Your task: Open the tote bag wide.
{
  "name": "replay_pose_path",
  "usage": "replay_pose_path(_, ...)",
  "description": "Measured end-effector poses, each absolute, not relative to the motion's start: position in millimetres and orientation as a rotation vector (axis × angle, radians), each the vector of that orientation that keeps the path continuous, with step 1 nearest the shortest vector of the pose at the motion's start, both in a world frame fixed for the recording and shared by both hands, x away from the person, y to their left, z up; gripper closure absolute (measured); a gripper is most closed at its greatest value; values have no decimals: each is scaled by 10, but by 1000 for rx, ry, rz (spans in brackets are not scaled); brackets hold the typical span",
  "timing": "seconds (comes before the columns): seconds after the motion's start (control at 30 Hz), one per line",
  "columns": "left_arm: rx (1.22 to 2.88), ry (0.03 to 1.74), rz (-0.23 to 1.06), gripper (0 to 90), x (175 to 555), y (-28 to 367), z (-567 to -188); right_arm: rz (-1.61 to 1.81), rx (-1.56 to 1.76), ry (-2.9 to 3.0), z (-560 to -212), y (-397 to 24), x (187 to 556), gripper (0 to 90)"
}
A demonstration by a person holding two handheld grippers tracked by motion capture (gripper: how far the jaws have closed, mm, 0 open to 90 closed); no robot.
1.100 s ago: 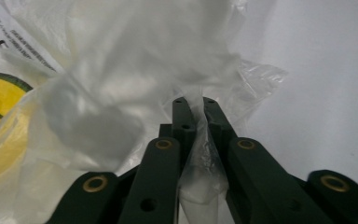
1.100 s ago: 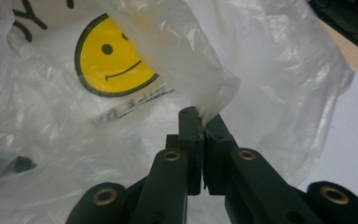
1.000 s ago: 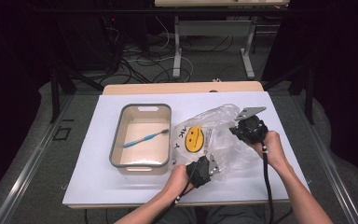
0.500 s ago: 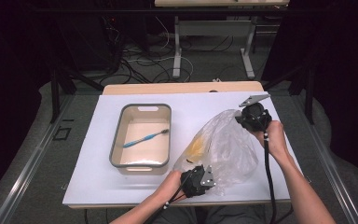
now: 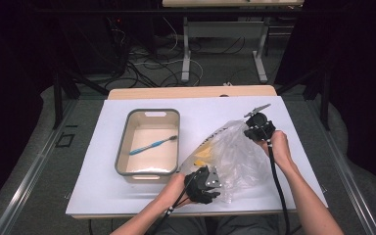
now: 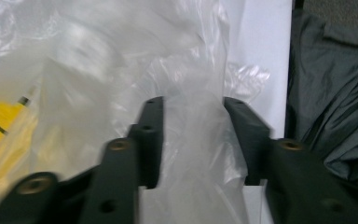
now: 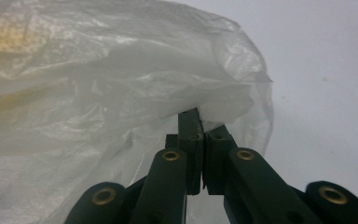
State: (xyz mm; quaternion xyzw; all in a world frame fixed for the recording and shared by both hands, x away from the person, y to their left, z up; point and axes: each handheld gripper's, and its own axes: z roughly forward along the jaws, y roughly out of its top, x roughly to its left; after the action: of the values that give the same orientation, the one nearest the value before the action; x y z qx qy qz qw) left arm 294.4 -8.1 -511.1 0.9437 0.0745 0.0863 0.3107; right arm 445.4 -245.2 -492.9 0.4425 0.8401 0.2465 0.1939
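Bag [image 5: 235, 156], clear plastic, lies crumpled on the white table [image 5: 98, 196], right of centre, between the two grippers. Something yellow [image 5: 203, 152] shows through the film on its left side; cannot tell what it is

Left gripper [image 5: 210, 183] sits at the bag's near edge, closest to the person. Its jaws have just been opening; in the left gripper view they stand apart with a fold of film [image 6: 193, 140] between them, pads not pressing on it. Left hand [image 5: 176, 188] comes in from the bottom edge

Right gripper [image 5: 252, 132] is at the bag's far right corner, jaws clenched on a pinch of film; the right gripper view shows the film [image 7: 214, 105] bunched just above the closed tips. Right hand [image 5: 279, 147] is behind it, cable trailing along the forearm

Left of the bag, just beside it: a grey tray [image 5: 122, 147] with a blue toothbrush [image 5: 152, 145] lying aslant inside

Beyond the table: floor cables and table legs in shadow
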Motion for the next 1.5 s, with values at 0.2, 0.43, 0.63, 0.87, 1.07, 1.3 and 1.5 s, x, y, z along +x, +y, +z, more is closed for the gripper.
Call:
replay_pose_path(0.2,2426,225,292,326,2864,-78,-4854,696,1232,2365,-4961,-2434,4428,873)
replay_pose_path(0.43,2364,315,364,316,2908,-39,-4732,715,1207,2383,-4896,-2446,4365,801)
replay_pose_path(0.63,2319,363,410,318,2920,-9,-4657,766,1193,2404,-4811,-2498,4311,654)
replay_pose_path(0.87,2307,391,463,319,3011,-188,-4655,841,1163,2385,-4734,-2483,4317,427)
replay_pose_path(1.07,2379,419,404,320,3155,-348,-4894,852,1138,2376,-4650,-2402,4375,218)
replay_pose_path(1.3,2467,406,340,320,3210,-448,-5149,809,1080,2367,-4556,-2256,4519,65)
replay_pose_path(1.5,2513,416,316,412,3245,-473,-5328,752,1043,2406,-4609,-2069,4576,165)
